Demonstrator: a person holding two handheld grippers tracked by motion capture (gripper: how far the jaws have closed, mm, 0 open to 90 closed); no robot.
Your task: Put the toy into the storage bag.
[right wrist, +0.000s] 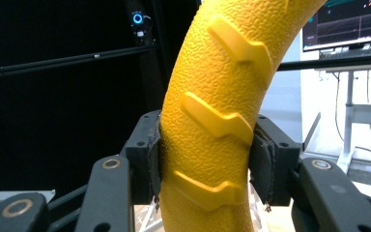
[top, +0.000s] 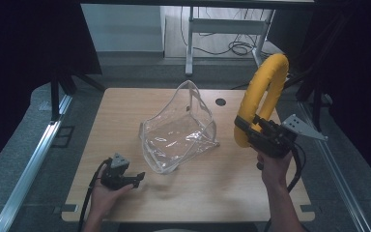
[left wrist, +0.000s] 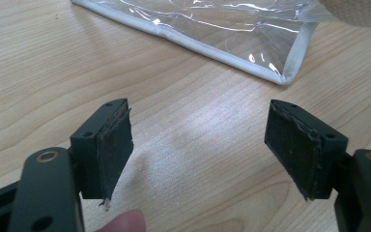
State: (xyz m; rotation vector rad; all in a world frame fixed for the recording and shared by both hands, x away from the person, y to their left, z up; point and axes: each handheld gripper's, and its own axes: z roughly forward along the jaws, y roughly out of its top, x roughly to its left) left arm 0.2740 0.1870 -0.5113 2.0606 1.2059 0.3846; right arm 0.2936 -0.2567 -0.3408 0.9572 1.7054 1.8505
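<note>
My right gripper (right wrist: pixel 205 169): clamped on yellow ring (right wrist: pixel 222 96). Left gripper (left wrist: pixel 198 145): wide, empty. Risk: ring snags floppy clear bag (top: pixel 178 128) rim, tips it.

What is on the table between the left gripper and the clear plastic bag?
Nothing: bare wood separates the left gripper from the clear plastic bag, as the left gripper view shows between its open jaws.

In the right gripper view, the yellow ring (right wrist: pixel 217 121) was cut off by the top and bottom edges, and its flanks were covered where the pads (right wrist: pixel 154 159) pressed on it. In the left gripper view, the clear bag (left wrist: pixel 212 29) was cropped by the top edge. In the high view, the pads of the left gripper (top: pixel 134 179) were too small to be told apart.
</note>
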